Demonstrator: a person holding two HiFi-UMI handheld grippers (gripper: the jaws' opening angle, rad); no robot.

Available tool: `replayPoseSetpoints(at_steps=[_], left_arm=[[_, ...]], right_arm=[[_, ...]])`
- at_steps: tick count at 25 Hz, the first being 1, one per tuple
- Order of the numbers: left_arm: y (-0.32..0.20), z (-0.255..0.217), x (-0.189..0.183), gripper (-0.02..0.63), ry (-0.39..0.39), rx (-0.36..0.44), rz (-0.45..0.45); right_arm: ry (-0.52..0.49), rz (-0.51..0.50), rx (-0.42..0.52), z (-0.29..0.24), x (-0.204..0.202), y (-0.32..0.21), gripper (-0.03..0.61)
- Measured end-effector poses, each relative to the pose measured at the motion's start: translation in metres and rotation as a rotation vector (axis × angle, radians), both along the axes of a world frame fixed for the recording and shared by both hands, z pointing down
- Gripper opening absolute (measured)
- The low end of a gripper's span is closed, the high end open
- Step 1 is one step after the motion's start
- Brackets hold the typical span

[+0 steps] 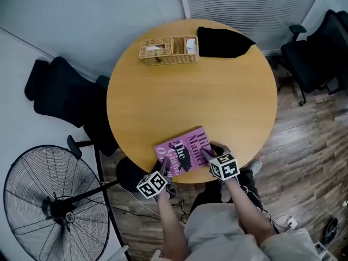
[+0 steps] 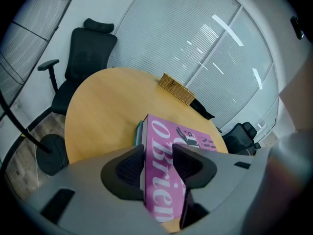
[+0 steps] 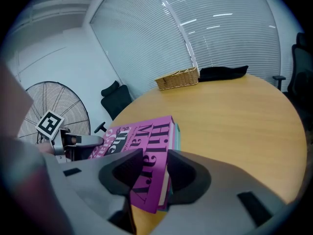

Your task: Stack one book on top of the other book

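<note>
We see the pink book [image 1: 184,151] lying at the near edge of the round wooden table [image 1: 190,91], just in front of the person; in the two gripper views a teal book [image 2: 139,132] shows directly beneath it, its edge peeping out along the pink cover, so the pink one sits on top. The left gripper [image 1: 165,169] has its jaws closed on the near left corner of the pink book, the cover filling the gap between the dark pads [image 2: 129,168]. The right gripper [image 1: 210,153] is clamped on the near right corner of the same book, one jaw on the lettered cover and the other against the page edge. Whether either gripper's under jaw also takes in the teal book, we cannot tell. At the far side of the table stands a wicker basket [image 1: 168,50], with a black cloth [image 1: 223,42] just beside it; both are well apart from the books. Off the table we note a floor fan [image 1: 49,205] to the left and a black office chair [image 1: 60,91] beyond it.
</note>
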State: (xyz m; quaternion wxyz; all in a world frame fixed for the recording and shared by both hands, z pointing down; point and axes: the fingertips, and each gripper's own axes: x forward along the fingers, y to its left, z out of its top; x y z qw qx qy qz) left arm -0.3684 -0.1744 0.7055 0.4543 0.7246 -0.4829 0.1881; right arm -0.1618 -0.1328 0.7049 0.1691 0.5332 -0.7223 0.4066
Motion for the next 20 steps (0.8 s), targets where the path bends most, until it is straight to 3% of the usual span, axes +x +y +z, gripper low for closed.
replayPoseSetpoints(at_steps=[4,10,20], left_arm=[[0.003,0.0,-0.003,0.201,0.001,-0.004,-0.008],[0.008,-0.018,-0.011,0.206,0.002,0.045,-0.062],[0.068,-0.057,-0.019,0.206,-0.018,0.148,-0.102]], right_arm=[[0.006,-0.007,0.009,-0.001,0.0,0.0,0.164],[0.033,0.01,0.093,-0.027,0.023,-0.005,0.167],[0.031,-0.142,0.121,-0.051,0.016,0.036,0.167]])
